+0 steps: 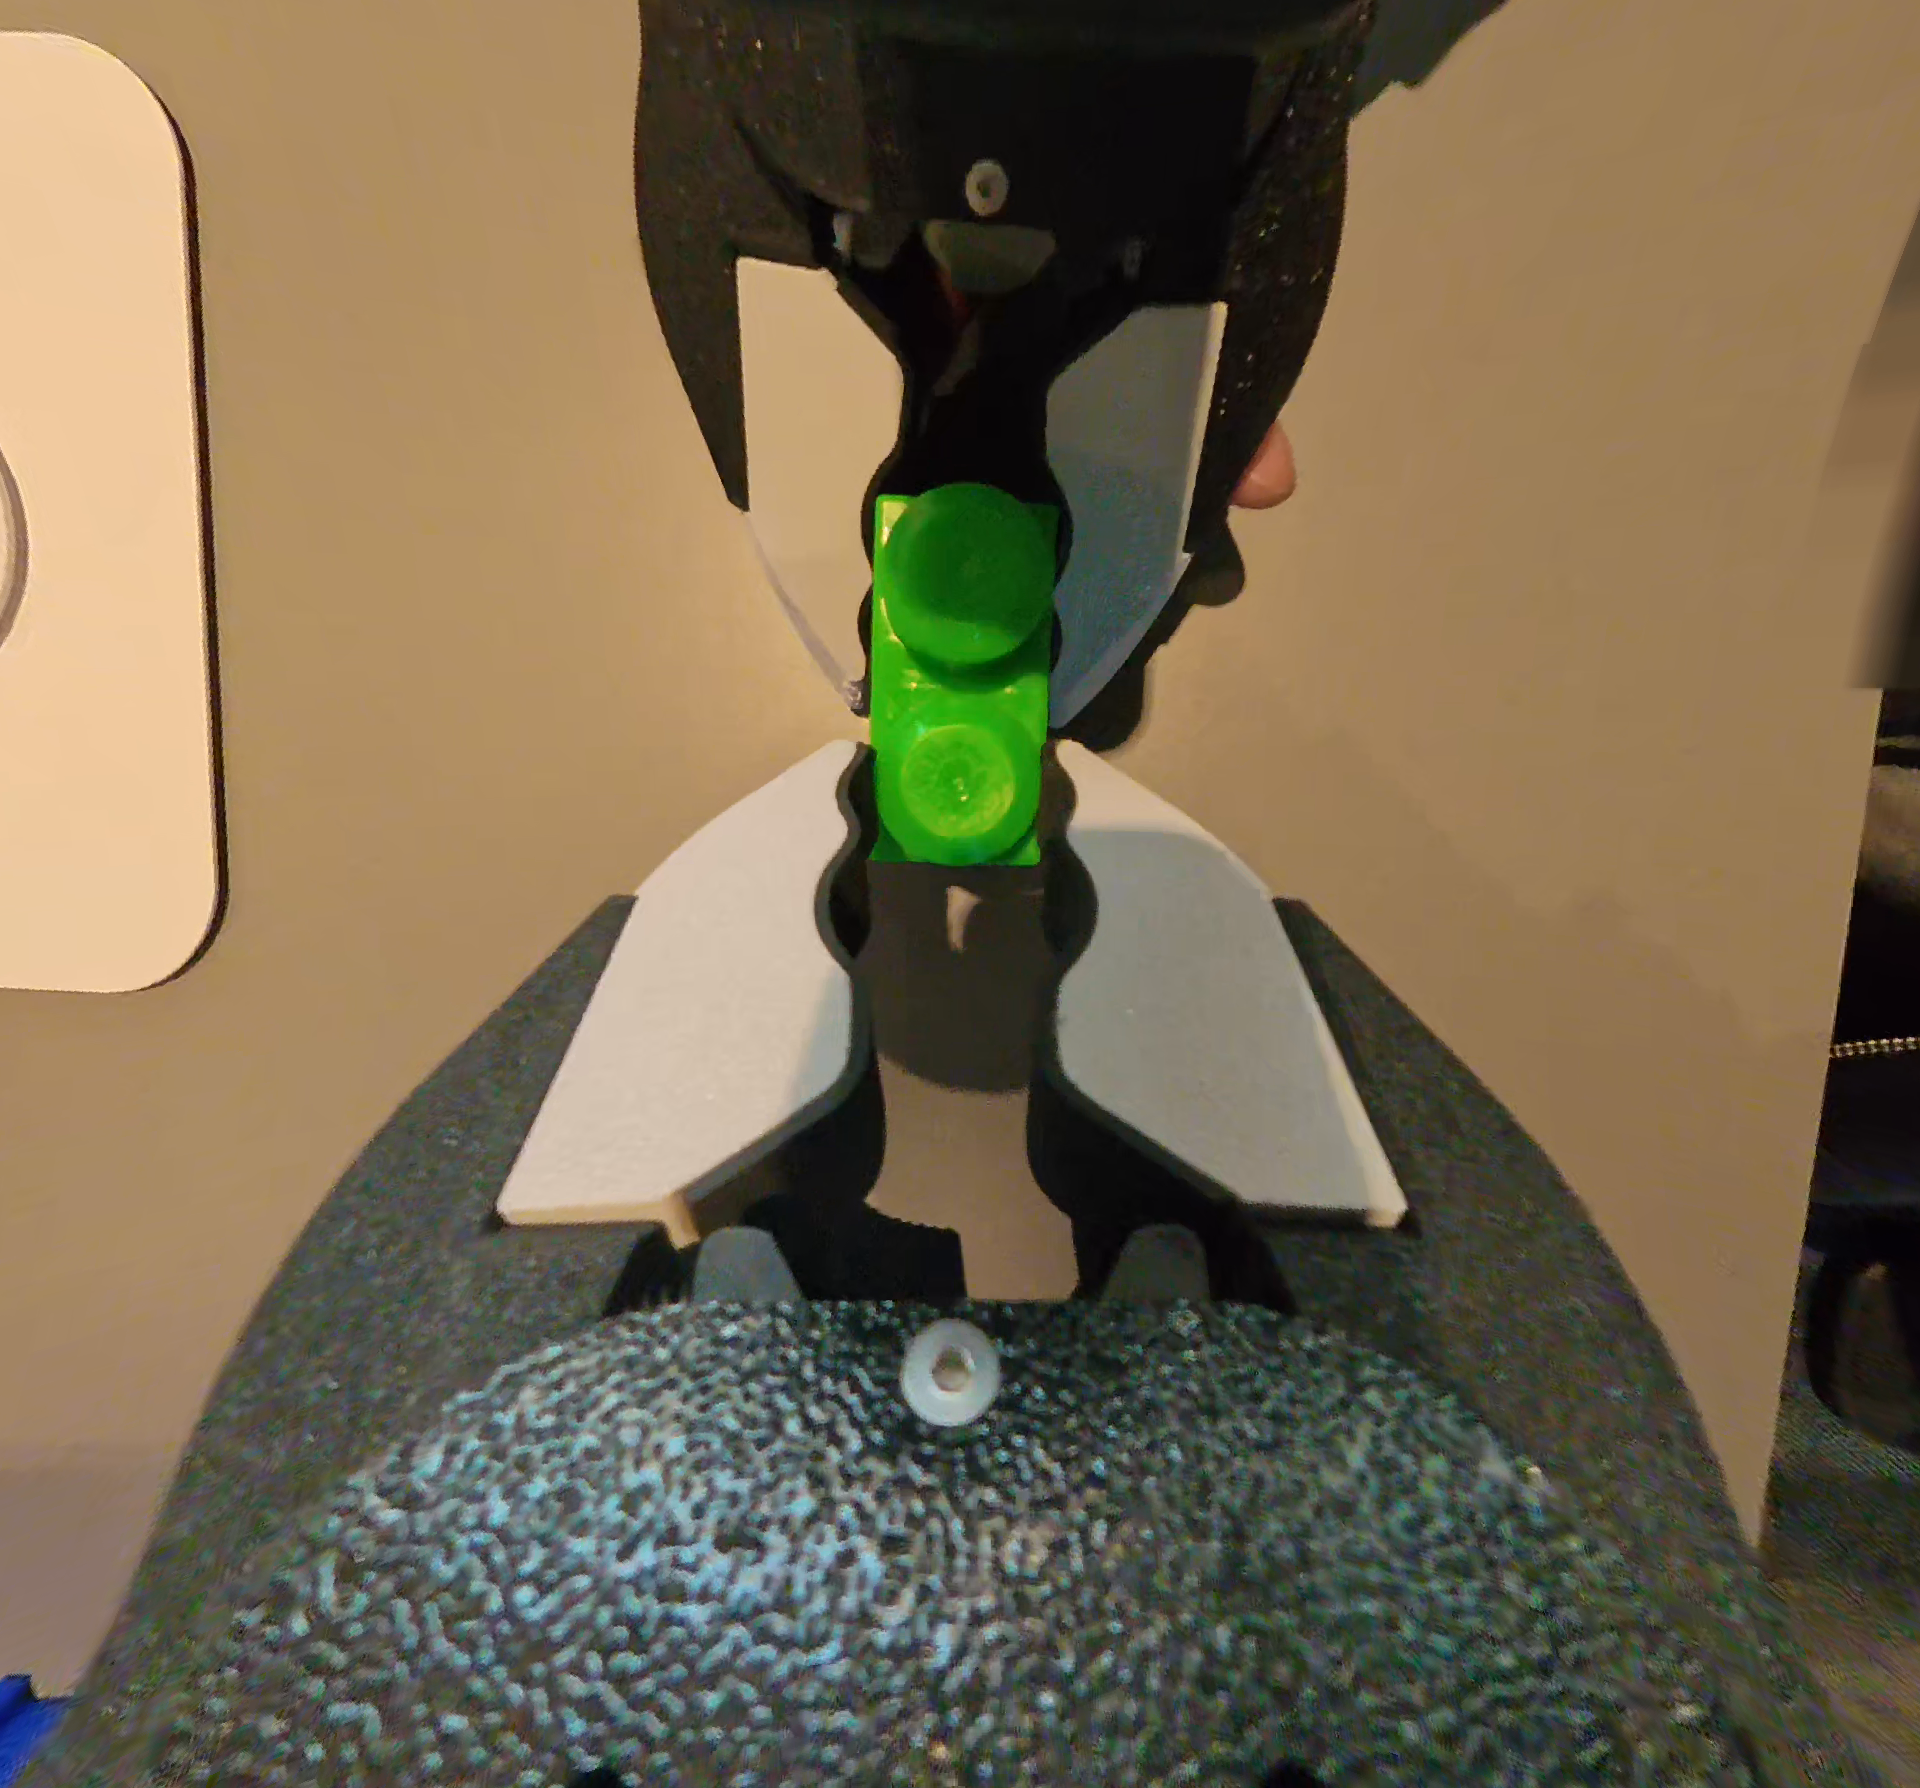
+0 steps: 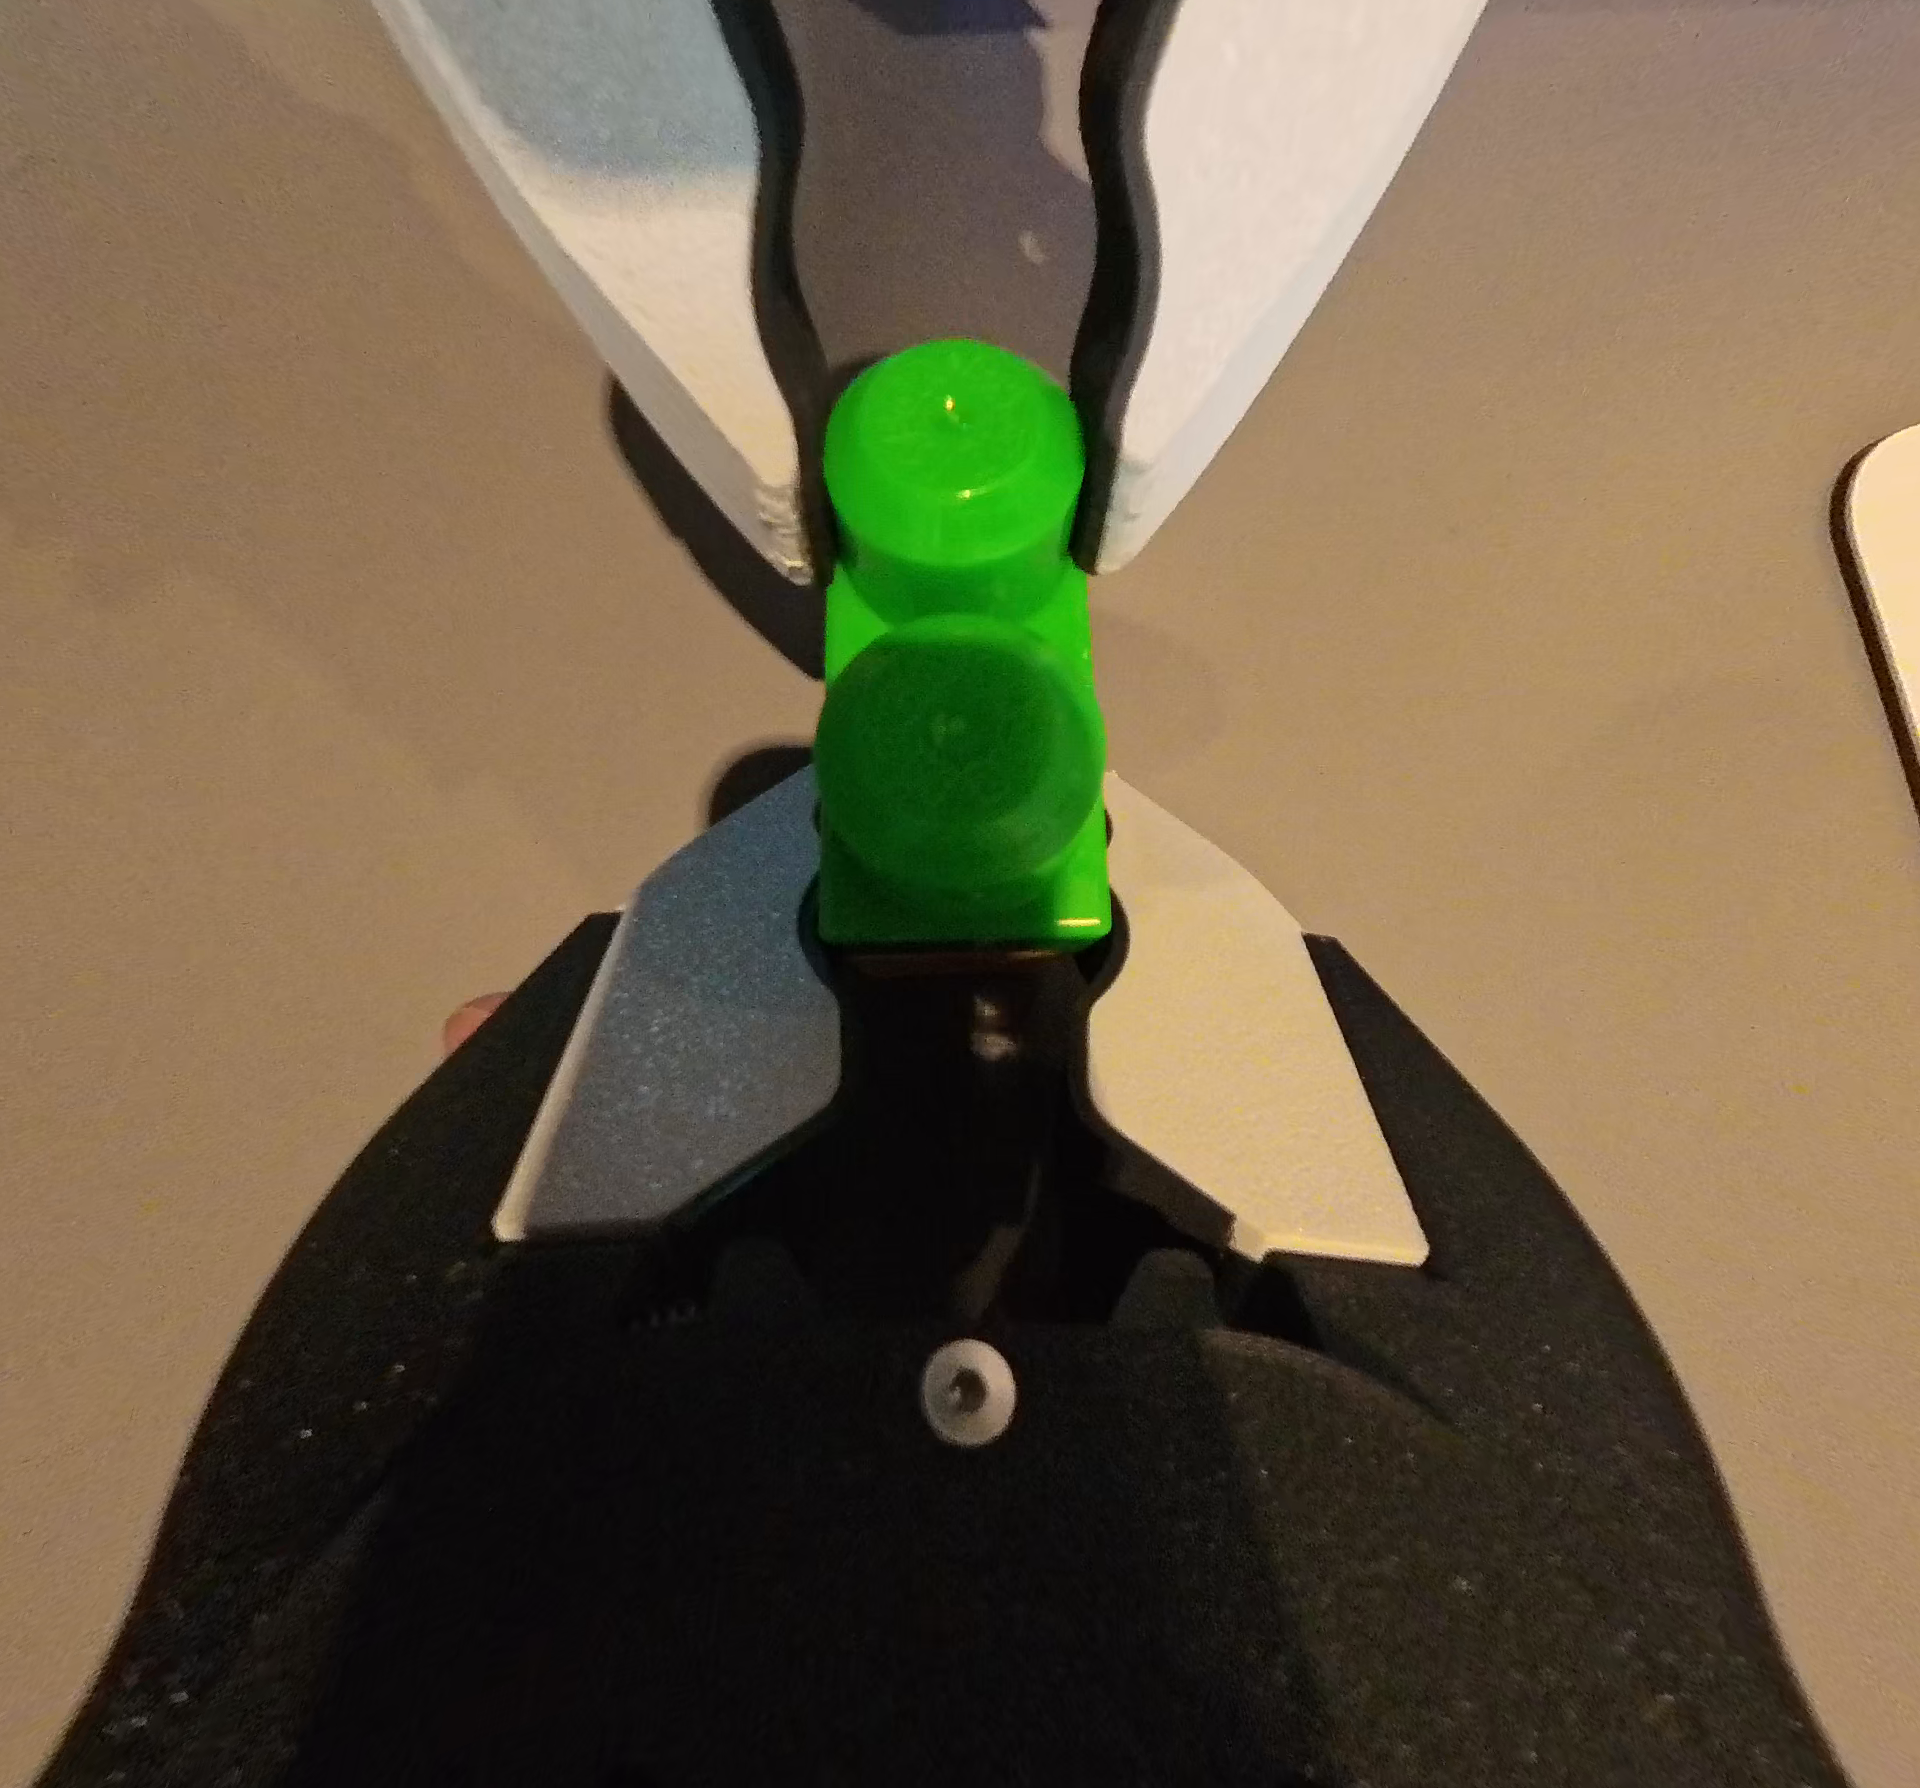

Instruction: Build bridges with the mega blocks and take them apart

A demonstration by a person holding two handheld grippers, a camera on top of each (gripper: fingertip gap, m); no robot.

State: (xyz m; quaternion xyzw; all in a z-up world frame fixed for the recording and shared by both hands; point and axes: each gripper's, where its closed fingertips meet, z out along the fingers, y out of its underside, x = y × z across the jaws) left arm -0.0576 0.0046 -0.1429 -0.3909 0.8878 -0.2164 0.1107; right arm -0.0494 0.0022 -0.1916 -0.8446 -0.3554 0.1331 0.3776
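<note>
Both grippers meet tip to tip on one green block [image 1: 956,689], each pair of jaws closed down to the block's width and pinching it from opposite ends. Left gripper [image 1: 956,803] clamps the near end in the left wrist view; right gripper [image 2: 961,865] clamps the near end in the right wrist view, with the other gripper's fingers [image 2: 665,367] squeezing the far stud. Block is bright translucent green plastic, glossy, two studs long: round, flat-topped knobs on a squared body, held above the table [image 2: 312,491], not touching it. Fingers are white wedges, matte and grainy, edged with wavy black rubber pads. Gripper bodies are black, coarse-speckled. Table is smooth tan; off to the block's side lies a white rounded-corner board [image 1: 94,512] with a dark edge.
</note>
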